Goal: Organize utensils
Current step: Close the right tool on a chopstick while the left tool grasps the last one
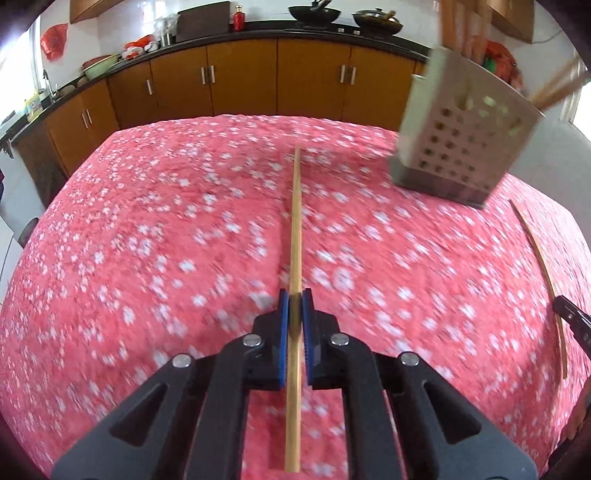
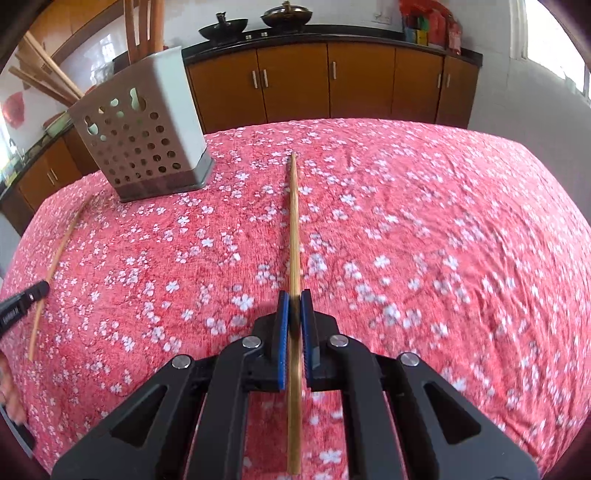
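My left gripper [image 1: 295, 297] is shut on a wooden chopstick [image 1: 296, 221] that points forward above the red flowered tablecloth [image 1: 147, 240]. My right gripper [image 2: 294, 297] is shut on a second wooden chopstick [image 2: 294, 229], also pointing forward. A perforated grey utensil holder [image 1: 458, 147] stands on the table at the far right in the left wrist view and at the far left in the right wrist view [image 2: 144, 136]; several wooden utensils stick out of its top. Each view shows the other gripper's chopstick at its edge [image 1: 543, 273] [image 2: 55, 266].
Brown kitchen cabinets [image 1: 240, 77] with a black counter run behind the table. Two woks [image 2: 255, 22] sit on the stove. The table's far edge lies just behind the holder.
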`<state>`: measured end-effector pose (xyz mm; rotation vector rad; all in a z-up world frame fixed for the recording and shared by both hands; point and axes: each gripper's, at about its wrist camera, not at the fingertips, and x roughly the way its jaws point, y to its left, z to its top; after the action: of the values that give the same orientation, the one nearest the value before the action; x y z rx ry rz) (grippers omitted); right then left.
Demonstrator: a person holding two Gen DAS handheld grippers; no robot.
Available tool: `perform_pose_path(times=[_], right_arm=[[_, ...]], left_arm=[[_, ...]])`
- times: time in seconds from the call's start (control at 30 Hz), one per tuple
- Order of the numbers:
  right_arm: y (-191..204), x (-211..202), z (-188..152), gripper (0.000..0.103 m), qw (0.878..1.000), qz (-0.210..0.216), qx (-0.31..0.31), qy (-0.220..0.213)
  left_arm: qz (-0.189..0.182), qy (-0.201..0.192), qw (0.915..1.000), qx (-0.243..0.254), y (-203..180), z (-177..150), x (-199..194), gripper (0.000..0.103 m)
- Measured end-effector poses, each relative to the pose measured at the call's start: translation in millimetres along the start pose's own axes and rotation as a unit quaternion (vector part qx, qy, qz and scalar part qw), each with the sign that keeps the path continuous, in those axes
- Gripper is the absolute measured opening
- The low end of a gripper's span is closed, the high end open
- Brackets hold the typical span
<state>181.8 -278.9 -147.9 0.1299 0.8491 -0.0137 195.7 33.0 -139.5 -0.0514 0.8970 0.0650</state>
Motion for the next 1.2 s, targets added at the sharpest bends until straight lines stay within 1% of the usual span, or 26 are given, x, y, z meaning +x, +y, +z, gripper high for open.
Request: perform_pose_path(times=[0.13, 0.3, 0.53, 1.2], right_arm=[[4, 13, 9, 0.008, 1.0, -0.001, -0.016, 0.0], [5, 21, 14, 0.008, 1.0, -0.003, -0.021, -0.007], [-1, 21, 15, 0.008, 1.0, 0.011, -0.008, -0.008], [0, 24, 17, 0.008, 1.0, 0.011, -0.008, -0.007]], left_arm=[[0.011, -0.004, 0.9999, 0.004, 6, 9, 7, 0.011], [0.026, -0.017, 0.9994, 0.017, 2, 9, 9, 0.014], [0.015, -0.017, 0.9997, 0.005, 7, 9, 10, 0.014], [0.018, -0.016, 0.9997, 0.006, 8, 8, 6, 0.015]])
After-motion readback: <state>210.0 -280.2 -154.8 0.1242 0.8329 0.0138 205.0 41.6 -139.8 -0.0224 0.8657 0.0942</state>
